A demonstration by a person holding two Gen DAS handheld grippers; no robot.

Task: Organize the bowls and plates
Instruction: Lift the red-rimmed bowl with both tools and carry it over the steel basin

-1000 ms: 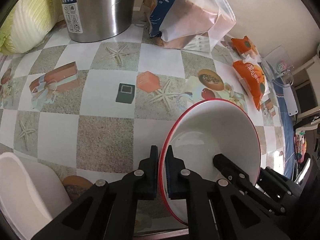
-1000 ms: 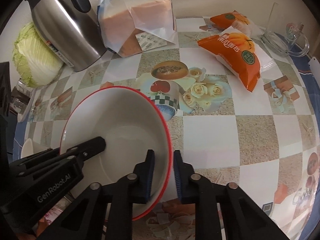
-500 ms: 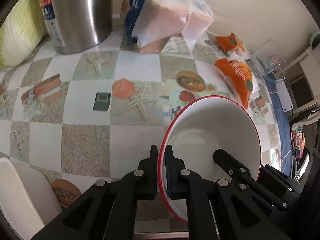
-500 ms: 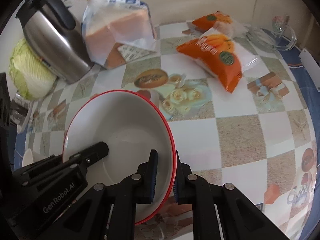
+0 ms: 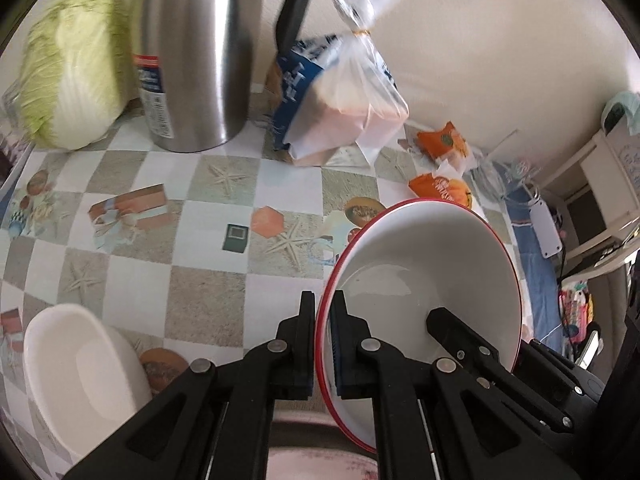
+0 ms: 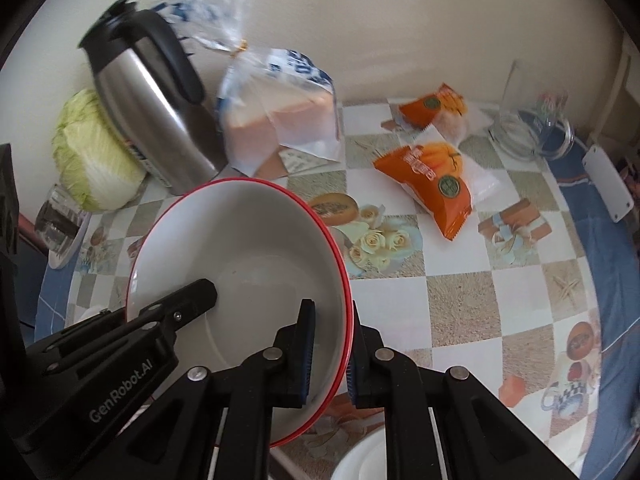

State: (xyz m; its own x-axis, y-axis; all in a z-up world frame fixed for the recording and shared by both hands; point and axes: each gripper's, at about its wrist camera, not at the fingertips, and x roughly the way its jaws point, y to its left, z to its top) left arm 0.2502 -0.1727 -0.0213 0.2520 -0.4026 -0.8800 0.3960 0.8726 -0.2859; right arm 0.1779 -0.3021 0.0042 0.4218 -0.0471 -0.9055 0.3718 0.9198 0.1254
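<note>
A large white bowl with a red rim (image 5: 424, 264) (image 6: 256, 240) hangs above the table, held from both sides. My left gripper (image 5: 323, 308) is shut on its left rim, and my right gripper (image 6: 330, 316) is shut on its right rim. Each gripper's far finger shows inside the bowl in the other view. A smaller plain white bowl (image 5: 76, 364) sits on the table at lower left of the left wrist view. Part of a white dish (image 6: 360, 460) shows below the right gripper, and a pinkish dish (image 5: 316, 464) peeks out under the left gripper.
At the back stand a steel thermos jug (image 5: 196, 60) (image 6: 152, 112), a cabbage (image 5: 72, 64) (image 6: 92, 156) and a bagged bread loaf (image 5: 340, 96) (image 6: 280, 120). Orange snack packs (image 6: 432, 184) and a clear glass pitcher (image 6: 532, 128) lie to the right. A glass on a saucer (image 6: 56, 228) is at left.
Both grippers have risen with the red-rimmed bowl, lifting it off the table. The views have tilted up, so more of the wall, jug and cabbage show.
</note>
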